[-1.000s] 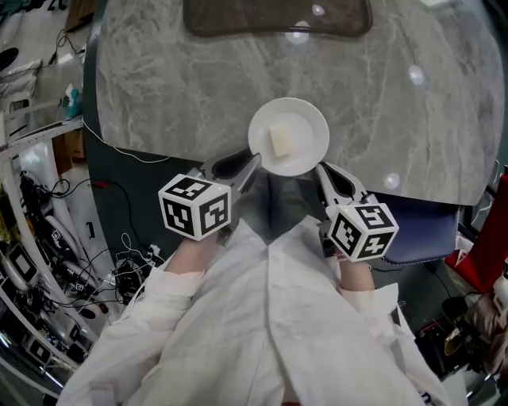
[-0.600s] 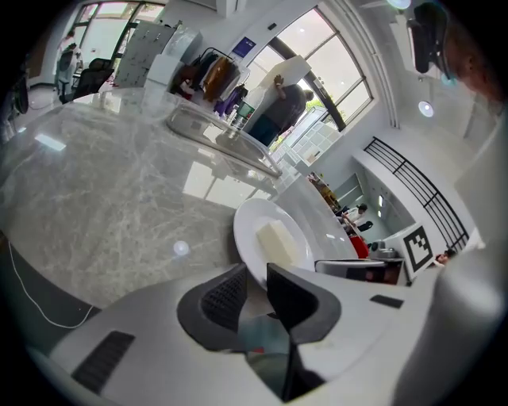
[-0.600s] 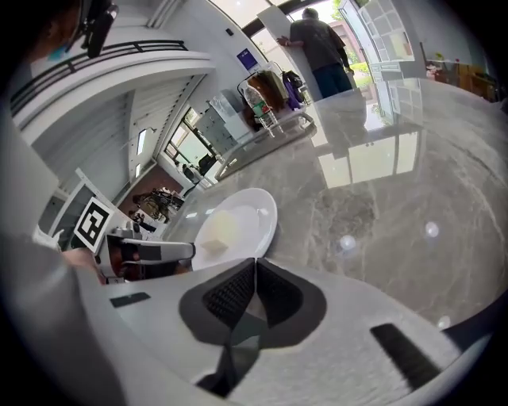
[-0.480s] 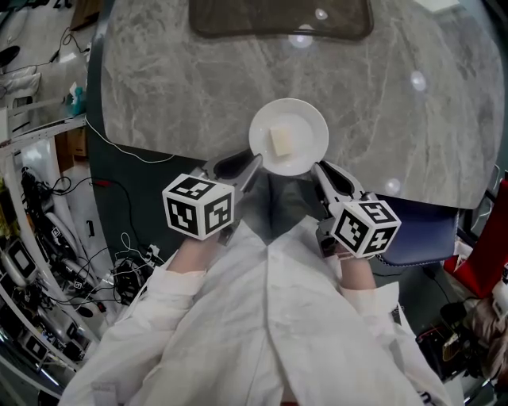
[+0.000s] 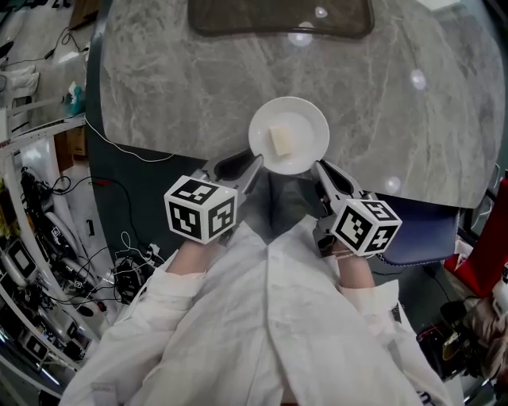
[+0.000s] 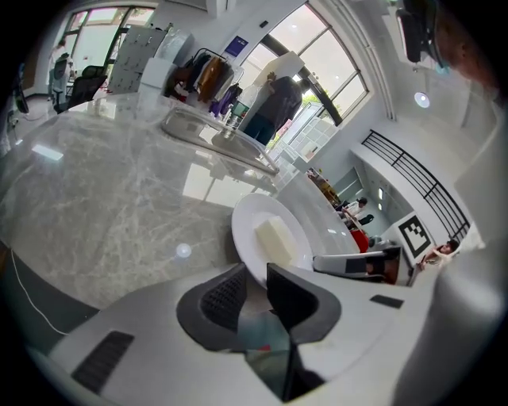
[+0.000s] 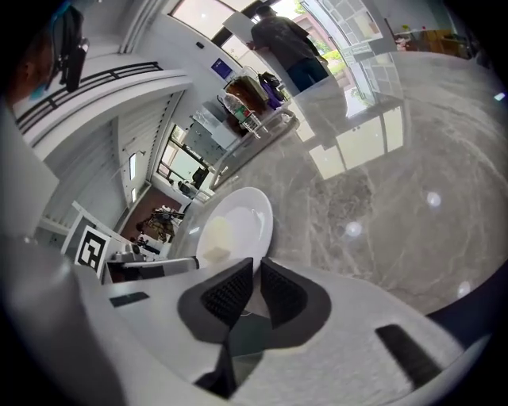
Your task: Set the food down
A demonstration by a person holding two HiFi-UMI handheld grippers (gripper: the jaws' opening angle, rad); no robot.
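Note:
A round white plate (image 5: 305, 123) with a pale block of food (image 5: 279, 140) lies at the near edge of the grey marble table (image 5: 182, 87), partly over the edge. My left gripper (image 5: 255, 161) is shut on the plate's near left rim. My right gripper (image 5: 317, 166) is shut on the near right rim. In the left gripper view the plate (image 6: 248, 226) runs down between the pads of my left gripper (image 6: 255, 279), with the food (image 6: 274, 240) just beyond. In the right gripper view the plate (image 7: 248, 214) enters my right gripper (image 7: 256, 277). Whether the plate rests on the table I cannot tell.
A dark tray (image 5: 278, 20) sits at the table's far side. Cables and equipment racks (image 5: 48, 238) crowd the floor on the left. A blue seat (image 5: 429, 230) stands at the right, beside the table edge. A person (image 6: 274, 107) stands far off by the windows.
The plate and food have kept their place. Both marker cubes have shifted only slightly, the right one with a small roll.

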